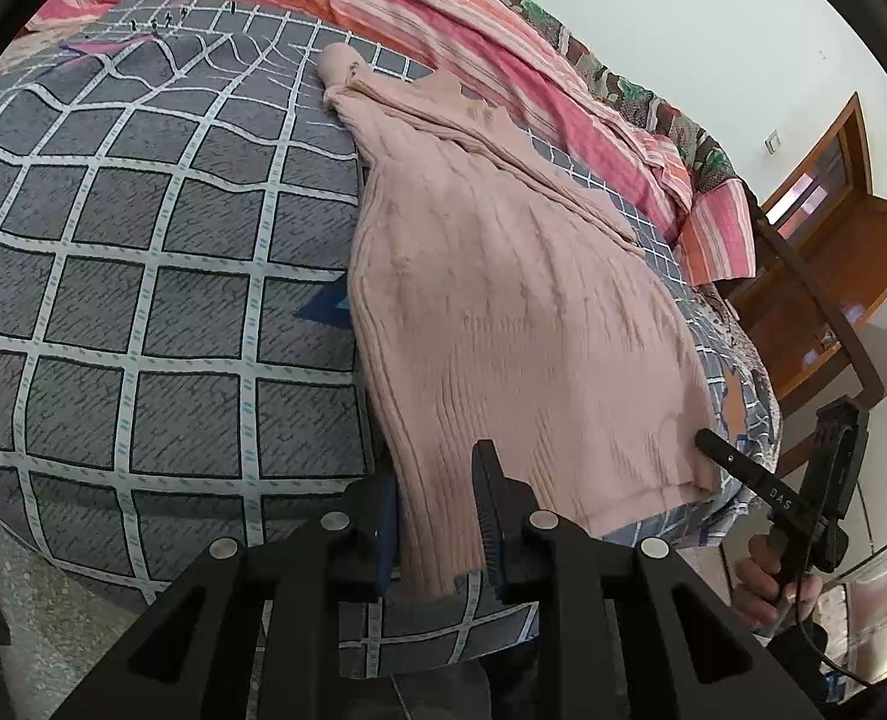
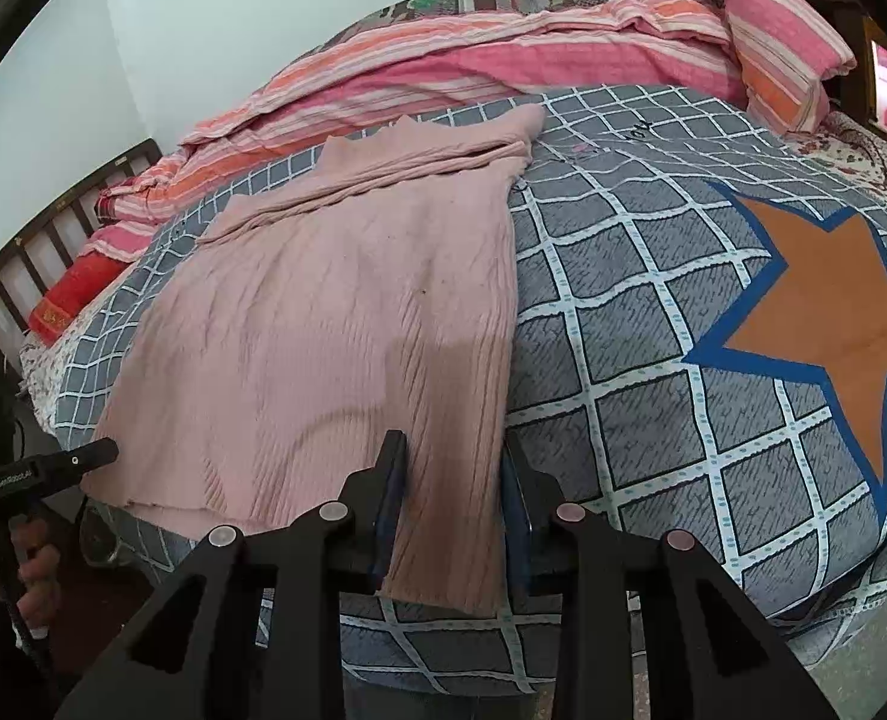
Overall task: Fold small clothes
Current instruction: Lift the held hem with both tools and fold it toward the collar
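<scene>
Pink knit sweater [image 1: 503, 312] flat on checked bedspread [image 1: 143, 300], hem toward near edge, sleeves folded across top toward 12 o'clock.

Left gripper [image 1: 434, 516]: part open, hem corner lying between fingers; cannot tell whether pinched or merely straddled.

Right gripper [image 2: 452, 516]: part open too, opposite hem corner between fingers; grip likewise uncertain.

Risks, as judged:
- Closing on one knit layer only; lower layer left behind, fold skewed.
- Bedspread caught with hem, dragged up too.
- Uneven lift between corners; ribbing stretched, hem diagonal.
- Folded sleeves sliding loose when hem carried toward 12 o'clock.
- Striped blanket [image 2: 503, 54] at 12 o'clock snagged if overshot.
</scene>
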Motion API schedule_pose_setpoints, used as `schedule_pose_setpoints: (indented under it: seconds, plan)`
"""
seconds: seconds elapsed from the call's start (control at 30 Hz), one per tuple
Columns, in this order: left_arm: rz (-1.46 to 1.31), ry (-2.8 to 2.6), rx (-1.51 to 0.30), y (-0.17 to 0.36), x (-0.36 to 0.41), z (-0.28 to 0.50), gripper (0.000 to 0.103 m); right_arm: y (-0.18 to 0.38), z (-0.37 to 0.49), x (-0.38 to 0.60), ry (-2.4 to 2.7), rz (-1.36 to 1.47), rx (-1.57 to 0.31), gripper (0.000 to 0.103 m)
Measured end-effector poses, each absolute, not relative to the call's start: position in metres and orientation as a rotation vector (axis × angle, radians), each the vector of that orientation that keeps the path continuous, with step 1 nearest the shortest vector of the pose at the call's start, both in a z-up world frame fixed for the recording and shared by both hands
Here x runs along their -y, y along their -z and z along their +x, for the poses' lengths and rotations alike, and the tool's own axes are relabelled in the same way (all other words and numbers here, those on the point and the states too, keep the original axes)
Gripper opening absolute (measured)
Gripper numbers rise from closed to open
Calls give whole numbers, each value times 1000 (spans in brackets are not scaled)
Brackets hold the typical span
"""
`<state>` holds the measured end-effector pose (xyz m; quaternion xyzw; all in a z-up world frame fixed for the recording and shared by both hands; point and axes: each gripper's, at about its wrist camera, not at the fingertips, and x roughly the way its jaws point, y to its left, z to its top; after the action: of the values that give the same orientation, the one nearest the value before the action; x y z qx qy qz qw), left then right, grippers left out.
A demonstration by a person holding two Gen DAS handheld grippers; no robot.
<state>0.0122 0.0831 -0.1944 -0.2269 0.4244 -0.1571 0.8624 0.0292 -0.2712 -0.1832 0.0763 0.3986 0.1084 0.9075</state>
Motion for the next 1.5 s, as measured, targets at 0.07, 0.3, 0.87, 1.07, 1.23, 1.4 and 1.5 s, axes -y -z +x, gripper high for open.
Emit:
schedule_pose_setpoints:
  seconds: [0.07,0.3,0.87,1.07,1.23,1.4,1.5]
  plan:
    - [-487,330,-896,194,-83,13,20,187,31,271,-235,172,-851,30]
    - [-485,351,-895,195,-85,6,20,186,21,280,-298,192,-852,29]
    - [-489,389,-909,193,-87,9,20,181,18,300,-275,223,-826,30]
    - [-488,391,-915,195,-83,14,20,188,22,295,-300,237,-851,30]
    - [-497,379,-914,196,-78,19,20,193,26,275,-310,184,-863,24]
    - [-470,311,-881,194,-85,17,7,182,19,287,-250,134,-791,5]
    - [-498,317,-882,196,-96,15,7,180,16,310,-215,172,-791,4]
